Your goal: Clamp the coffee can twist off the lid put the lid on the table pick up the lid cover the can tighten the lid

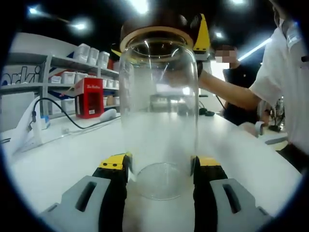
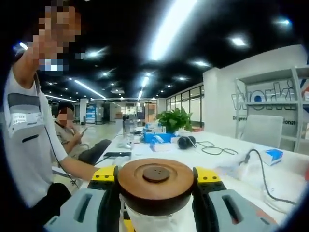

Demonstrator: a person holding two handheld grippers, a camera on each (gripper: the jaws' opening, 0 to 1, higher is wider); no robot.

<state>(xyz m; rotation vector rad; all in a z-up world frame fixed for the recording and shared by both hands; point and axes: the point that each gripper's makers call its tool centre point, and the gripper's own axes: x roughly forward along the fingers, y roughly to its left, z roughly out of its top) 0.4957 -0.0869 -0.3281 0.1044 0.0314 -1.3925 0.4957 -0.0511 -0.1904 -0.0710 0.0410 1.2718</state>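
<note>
A tall clear glass coffee can (image 1: 158, 121) stands upright on the white table (image 1: 53, 164). My left gripper (image 1: 160, 174) is shut on its lower part, one yellow-tipped jaw on each side. On its mouth sits a round brown wooden lid (image 2: 156, 181), seen at the can's top as a brown rim (image 1: 153, 34). My right gripper (image 2: 155, 182) is shut on the lid, jaws pressed to its left and right edges, and its yellow fingertip (image 1: 201, 35) shows beside the lid in the left gripper view.
A red box (image 1: 89, 98) and white bins stand on shelves at the left, with a black cable (image 1: 72, 123) on the table. A person's arm (image 1: 227, 92) reaches in from the right. Headphones (image 2: 186, 141), a potted plant (image 2: 175, 120) and cables lie further along.
</note>
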